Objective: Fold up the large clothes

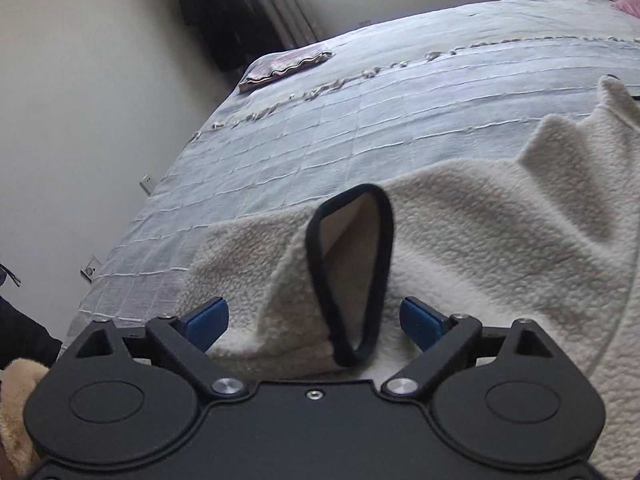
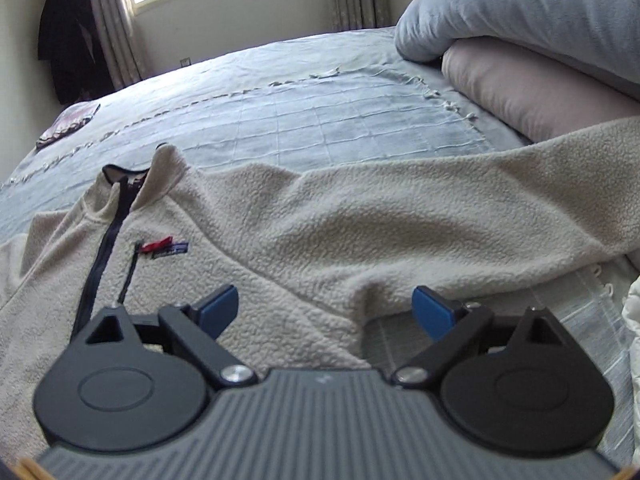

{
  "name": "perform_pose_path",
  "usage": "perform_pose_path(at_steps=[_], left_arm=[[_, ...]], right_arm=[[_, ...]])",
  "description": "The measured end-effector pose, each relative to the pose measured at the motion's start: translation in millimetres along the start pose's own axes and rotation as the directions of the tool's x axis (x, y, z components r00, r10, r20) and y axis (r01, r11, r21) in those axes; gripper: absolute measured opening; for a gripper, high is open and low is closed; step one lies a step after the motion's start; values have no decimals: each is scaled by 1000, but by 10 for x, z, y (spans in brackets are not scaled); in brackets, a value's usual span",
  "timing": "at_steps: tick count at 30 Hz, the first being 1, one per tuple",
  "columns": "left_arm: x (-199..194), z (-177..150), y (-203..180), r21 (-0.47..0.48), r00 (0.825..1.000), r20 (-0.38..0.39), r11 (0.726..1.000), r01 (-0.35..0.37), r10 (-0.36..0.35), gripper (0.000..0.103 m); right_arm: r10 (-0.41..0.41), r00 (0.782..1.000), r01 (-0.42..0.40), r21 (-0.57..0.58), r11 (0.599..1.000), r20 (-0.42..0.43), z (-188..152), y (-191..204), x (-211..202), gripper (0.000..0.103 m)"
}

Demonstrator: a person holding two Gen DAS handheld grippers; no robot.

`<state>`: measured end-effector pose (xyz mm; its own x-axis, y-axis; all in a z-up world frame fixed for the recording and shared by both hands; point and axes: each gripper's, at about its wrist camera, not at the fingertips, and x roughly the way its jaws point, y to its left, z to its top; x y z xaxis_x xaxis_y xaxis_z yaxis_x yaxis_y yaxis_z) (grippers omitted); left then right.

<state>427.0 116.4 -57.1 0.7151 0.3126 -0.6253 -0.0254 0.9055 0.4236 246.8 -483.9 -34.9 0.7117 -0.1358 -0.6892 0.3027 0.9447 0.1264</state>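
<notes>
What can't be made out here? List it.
- Fleece jacket hem: hidden below both gripper bodies, both views.
- Right sleeve's cuff: cut off by the right edge, right wrist view.
- Chest label: too small to read, right wrist view.
- Folded cloth at the bed's far corner: too distant to identify, either view.

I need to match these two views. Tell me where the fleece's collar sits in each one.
Left wrist: the collar pokes up at the far right edge, above the cream fleece.
Right wrist: the collar stands upper left, atop the dark zipper.
Shared landmark: the folded patterned cloth at the bed's far corner.
</notes>
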Motion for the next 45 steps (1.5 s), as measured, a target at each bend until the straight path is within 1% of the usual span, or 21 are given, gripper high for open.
perform_pose_path(at_steps=[1,2,3,5,7,9,12,16,17,18,19,20,21,23,25,28,30,32,35,39,45], left_arm=[[58,-6,59,-3,1000,-4,1000,-7,7,74],[96,-4,111,-6,1000,-15,1000,-10,10,51],[131,-3,199,-25,999,-28,999,-20,20,37],[155,18,402,-78,998,-30,995,-63,61,25],[165,62,661,-121,991,-21,983,-134,133,21],[187,120,978,-157,972,-12,959,-235,236,20],[250,173,1510,-208,925,-32,902,-377,379,20],[391,159,2129,-253,871,-104,834,-490,480,25],[422,139,2213,-239,864,-123,831,-503,488,33],[457,125,2268,-217,854,-145,826,-521,500,47],[479,112,2293,-195,829,-154,806,-558,537,54],[466,94,2293,-178,803,-141,783,-597,580,69],[423,66,2283,-173,788,-108,769,-616,607,82],[320,9,2248,-189,805,-73,784,-591,589,87],[270,-2,2133,-201,850,-66,828,-524,522,87],[226,-16,1840,-212,927,-49,903,-373,371,87],[139,-23,1536,-200,966,-38,945,-258,256,87],[39,-34,1245,-197,989,-31,969,-150,147,87],[-89,-30,811,-197,1000,-30,980,-3,-3,88],[-235,14,316,-220,986,-41,964,149,-161,96],[-509,76,-256,-264,961,-21,928,262,-277,101]], right_arm=[[0,1000,0,-10,1000,-8,-13,55,29,94],[-2,1000,2,-22,1000,-15,-28,101,49,94],[-6,1000,6,-35,999,-20,-39,153,68,94],[-17,1000,16,-62,998,-23,-47,225,105,94],[-27,999,25,-86,996,-21,-52,278,95,94],[-39,999,37,-96,995,-19,-42,289,82,94],[-57,998,56,-88,995,-10,-15,245,47,94],[-84,996,84,-58,995,3,27,146,-21,94],[-91,996,91,-51,995,7,36,123,-38,94],[-97,995,98,-46,994,10,47,101,-58,94],[-104,994,104,-41,994,14,59,81,-82,94],[-107,994,108,-39,993,19,69,62,-103,94],[-111,994,111,-38,993,25,79,42,-125,94],[-118,992,119,-34,992,32,95,-5,-152,95],[-127,991,127,-14,992,38,112,-78,-170,95],[-133,990,132,21,991,46,124,-221,-198,95],[-141,988,139,43,989,55,140,-358,-246,95],[-158,985,154,71,986,70,166,-545,-327,97],[-202,975,187,151,971,92,216,-938,-476,98],[-277,955,241,263,934,109,268,-1495,-606,99],[-462,881,405,341,848,105,364,-2158,-613,99]])
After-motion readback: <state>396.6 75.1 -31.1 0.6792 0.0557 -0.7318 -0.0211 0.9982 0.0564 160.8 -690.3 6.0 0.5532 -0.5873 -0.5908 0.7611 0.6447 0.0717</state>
